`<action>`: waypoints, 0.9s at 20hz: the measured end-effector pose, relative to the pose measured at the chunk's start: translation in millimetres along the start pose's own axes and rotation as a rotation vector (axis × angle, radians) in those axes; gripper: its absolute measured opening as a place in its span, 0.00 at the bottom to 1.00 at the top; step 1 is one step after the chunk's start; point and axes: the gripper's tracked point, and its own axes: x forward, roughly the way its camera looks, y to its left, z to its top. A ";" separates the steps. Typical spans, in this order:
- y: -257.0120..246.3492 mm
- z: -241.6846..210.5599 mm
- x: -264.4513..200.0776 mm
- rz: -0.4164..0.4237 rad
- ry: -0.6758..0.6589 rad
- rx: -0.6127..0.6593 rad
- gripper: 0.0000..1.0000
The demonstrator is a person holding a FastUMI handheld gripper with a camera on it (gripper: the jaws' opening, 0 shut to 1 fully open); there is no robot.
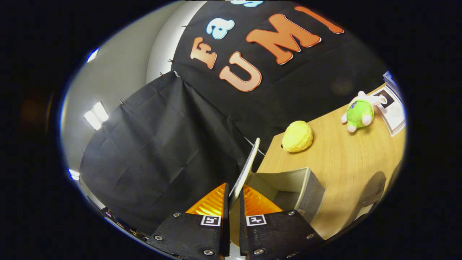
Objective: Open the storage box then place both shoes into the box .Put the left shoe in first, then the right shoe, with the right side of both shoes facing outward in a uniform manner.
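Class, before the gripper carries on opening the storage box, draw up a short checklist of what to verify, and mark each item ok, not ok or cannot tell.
1. Gripper shut on the lid, both fingers pressing it: ok.
2. Lid lifted clear of the storage box: ok, it stands raised.
3. Box interior free for shoes: cannot tell, partly hidden.
4. Yellow toy and green plush toy apart from the box: ok.
5. Shoes located on the table: cannot tell.

The gripper pinches the lid between its fingers, the box on the table just right — beyond it a bun, farther a plush toy beside papers.
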 end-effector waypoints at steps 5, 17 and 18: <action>57.0 -9.1 37.1 0.073 0.004 -0.038 0.11; 116.6 -55.1 126.6 0.136 -0.009 0.061 0.16; 117.7 -58.4 133.6 0.128 -0.005 0.060 0.17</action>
